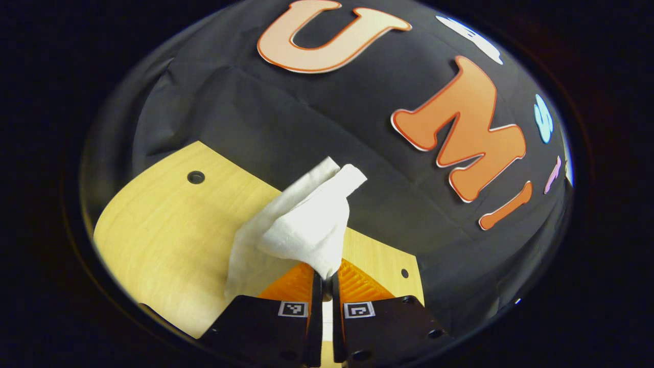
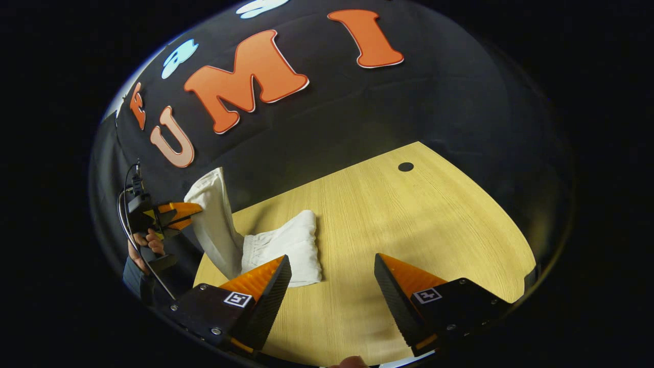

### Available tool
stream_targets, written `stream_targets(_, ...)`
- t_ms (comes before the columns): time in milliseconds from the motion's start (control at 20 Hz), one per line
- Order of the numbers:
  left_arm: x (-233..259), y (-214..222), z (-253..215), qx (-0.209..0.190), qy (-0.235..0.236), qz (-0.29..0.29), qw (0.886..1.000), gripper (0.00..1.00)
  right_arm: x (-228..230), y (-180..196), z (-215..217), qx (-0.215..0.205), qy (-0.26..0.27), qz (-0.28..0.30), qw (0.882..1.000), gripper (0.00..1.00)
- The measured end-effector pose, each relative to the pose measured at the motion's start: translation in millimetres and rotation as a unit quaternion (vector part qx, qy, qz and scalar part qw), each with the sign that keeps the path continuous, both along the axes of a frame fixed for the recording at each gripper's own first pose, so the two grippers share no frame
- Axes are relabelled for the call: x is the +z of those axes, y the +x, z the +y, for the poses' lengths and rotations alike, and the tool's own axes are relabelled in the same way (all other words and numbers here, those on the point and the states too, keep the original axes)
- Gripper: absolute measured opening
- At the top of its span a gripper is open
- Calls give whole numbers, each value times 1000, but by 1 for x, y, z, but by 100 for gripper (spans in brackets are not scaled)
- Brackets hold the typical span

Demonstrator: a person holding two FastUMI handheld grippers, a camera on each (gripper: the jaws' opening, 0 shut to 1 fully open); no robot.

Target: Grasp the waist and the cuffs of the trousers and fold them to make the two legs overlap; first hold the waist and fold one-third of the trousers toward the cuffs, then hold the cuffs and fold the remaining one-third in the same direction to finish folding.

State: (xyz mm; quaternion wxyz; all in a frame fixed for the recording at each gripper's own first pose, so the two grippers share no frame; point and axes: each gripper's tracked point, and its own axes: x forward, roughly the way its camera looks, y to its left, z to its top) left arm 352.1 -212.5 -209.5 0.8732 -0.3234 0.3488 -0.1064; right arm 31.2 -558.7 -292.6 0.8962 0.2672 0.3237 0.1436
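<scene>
The white trousers (image 1: 301, 230) are pinched at one end between the fingers of my left gripper (image 1: 327, 278), which is shut on the cloth and holds it lifted above the wooden table (image 1: 163, 230). In the right gripper view, the trousers (image 2: 278, 248) lie partly folded on the table (image 2: 409, 230), with one end (image 2: 212, 214) pulled up toward the left gripper (image 2: 191, 209), held by a hand (image 2: 148, 240). My right gripper (image 2: 332, 286) hovers open over the table, just right of the cloth, with nothing between its fingers.
The table has a round cable hole (image 2: 405, 166) near its far edge, and another hole (image 1: 195, 177) appears in the left gripper view. The black cloth wall (image 2: 357, 117) stands right behind the table. Bare wood stretches to the right of the trousers.
</scene>
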Motion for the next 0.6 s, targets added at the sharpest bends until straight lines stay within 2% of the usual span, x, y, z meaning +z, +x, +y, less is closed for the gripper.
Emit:
stream_targets(350, -36, -20, -103, -64, 22, 29, 997, 12, -23, -3, -40, -15, 8, 15, 1000, 99)
stream_targets(500, -61, -38, -145, -115, 38, 48, 991, 12, -28, -2, -51, -21, 12, 20, 1000, 99)
stream_targets(600, -80, -58, -167, -162, 48, 69, 983, 12, -30, -1, -53, -20, 14, 22, 999, 99)
